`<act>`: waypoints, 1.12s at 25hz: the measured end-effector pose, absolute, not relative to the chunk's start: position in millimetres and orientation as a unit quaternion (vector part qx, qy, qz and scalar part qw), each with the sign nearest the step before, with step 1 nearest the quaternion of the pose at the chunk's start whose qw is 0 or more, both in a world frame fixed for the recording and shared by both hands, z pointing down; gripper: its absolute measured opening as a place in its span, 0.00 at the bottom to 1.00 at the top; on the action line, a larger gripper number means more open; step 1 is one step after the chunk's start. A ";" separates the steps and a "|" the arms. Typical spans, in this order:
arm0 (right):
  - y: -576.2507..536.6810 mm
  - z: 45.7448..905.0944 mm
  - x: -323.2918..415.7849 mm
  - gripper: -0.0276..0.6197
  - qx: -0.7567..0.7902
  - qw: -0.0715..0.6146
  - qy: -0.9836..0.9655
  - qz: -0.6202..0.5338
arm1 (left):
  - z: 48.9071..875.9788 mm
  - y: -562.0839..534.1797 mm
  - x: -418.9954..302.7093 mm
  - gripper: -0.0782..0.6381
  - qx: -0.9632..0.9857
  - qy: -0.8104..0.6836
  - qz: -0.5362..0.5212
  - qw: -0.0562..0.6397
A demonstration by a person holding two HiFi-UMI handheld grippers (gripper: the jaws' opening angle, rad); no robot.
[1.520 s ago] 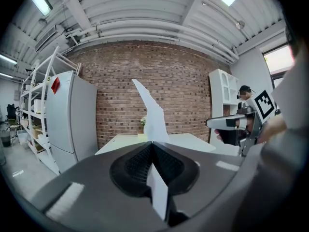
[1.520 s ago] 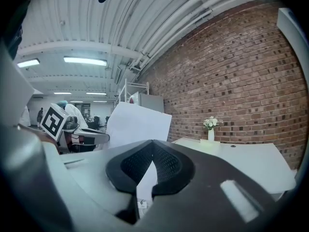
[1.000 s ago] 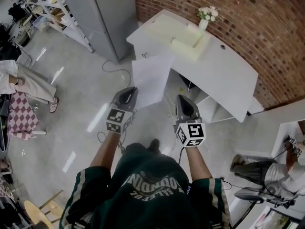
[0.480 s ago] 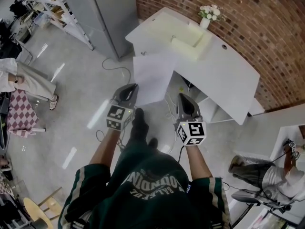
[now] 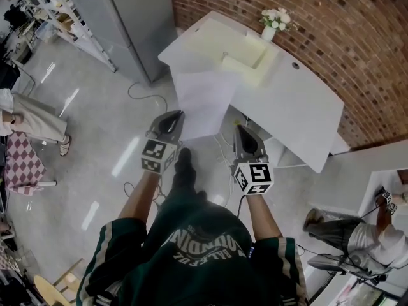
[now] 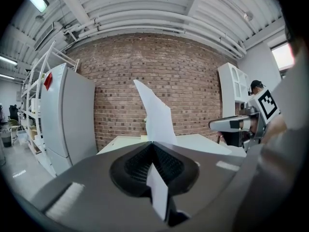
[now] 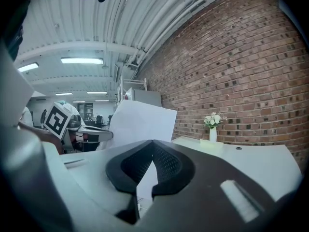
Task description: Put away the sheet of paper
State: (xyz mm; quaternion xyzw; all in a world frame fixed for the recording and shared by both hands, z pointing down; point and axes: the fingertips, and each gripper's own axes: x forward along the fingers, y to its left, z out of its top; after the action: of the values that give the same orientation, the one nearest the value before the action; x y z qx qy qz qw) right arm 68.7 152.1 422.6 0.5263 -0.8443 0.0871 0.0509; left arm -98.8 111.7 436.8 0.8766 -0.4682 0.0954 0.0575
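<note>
Brick wall [image 5: 357, 30] stands behind the white surface [image 5: 299, 101]. The sheet of paper [image 5: 204, 104] is held up in the air just in front of the surface's left end, likely so it can be carried over and laid down. The left gripper [image 5: 176, 116] reaches toward the surface, its fingers [image 6: 136, 162] pinched tight on the paper's bottom edge. The right gripper [image 5: 238, 129] points at the surface too, fingers together, holding nothing.

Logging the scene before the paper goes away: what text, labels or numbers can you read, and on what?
"ROUNDIN": shirt, upside down in head view; smaller line below blurred.
red tag on fridge: too small to read.
sheet of paper: blank.
On left tool, right tool: code squares, no letters.
</note>
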 end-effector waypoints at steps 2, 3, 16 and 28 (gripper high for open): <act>136.1 425.8 70.9 0.04 0.527 0.054 -0.844 0.090 | 439.1 94.8 -95.4 0.13 0.877 -0.467 0.095 0.061; 126.9 426.4 72.1 0.04 0.528 0.054 -0.843 0.091 | 440.0 85.5 -93.4 0.13 0.878 -0.465 0.096 0.061; 20.9 421.6 71.2 0.04 0.555 0.055 -0.824 0.104 | 440.4 -35.2 -95.2 0.13 0.890 -0.438 0.102 0.071; -56.4 432.8 53.2 0.04 0.577 0.067 -0.805 0.120 | 456.3 -118.7 -106.3 0.13 0.903 -0.407 0.107 0.089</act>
State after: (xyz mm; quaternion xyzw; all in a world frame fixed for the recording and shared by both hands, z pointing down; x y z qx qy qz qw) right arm 53.2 -56.4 432.8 0.5769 -0.8051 0.1204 0.0673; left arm -106.3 -118.7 456.3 0.9028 -0.4070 0.1067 0.0886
